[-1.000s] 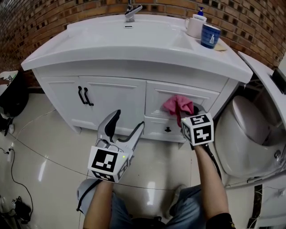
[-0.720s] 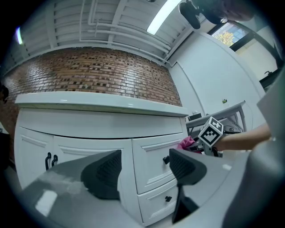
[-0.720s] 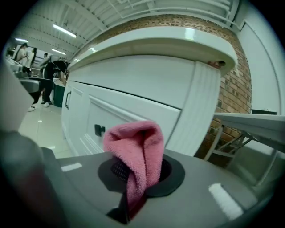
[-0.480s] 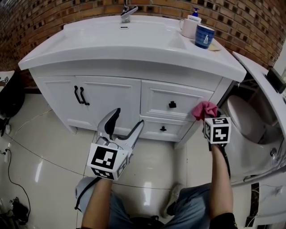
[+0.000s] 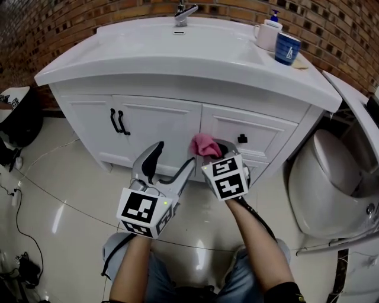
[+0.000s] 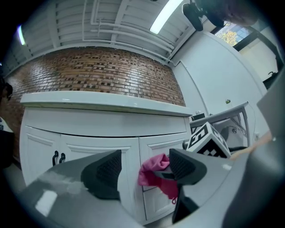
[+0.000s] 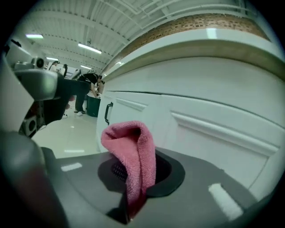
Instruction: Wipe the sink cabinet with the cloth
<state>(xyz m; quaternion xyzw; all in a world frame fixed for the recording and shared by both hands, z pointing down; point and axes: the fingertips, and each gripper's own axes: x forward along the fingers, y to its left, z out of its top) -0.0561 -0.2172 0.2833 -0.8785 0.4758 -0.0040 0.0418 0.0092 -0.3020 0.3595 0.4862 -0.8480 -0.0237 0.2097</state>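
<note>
Apparently mid-wipe, the right gripper [image 5: 218, 154] clamped the pink cloth [image 5: 204, 144] before the sink cabinet [image 5: 157, 127]; the left gripper [image 5: 172, 156] gaped empty. Next move, likely: press and sweep sideways.

One sink cabinet [image 5: 155, 127], one faucet [image 5: 185, 12], one blue cup [image 5: 287, 48], two black door handles [image 5: 116, 122], one pink cloth [image 5: 204, 144], and two grippers: left gripper [image 5: 172, 155], right gripper [image 5: 209, 150].

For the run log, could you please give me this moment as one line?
right gripper: shut on cloth | cloth: at cabinet front, near drawer | left gripper: open, empty
</note>
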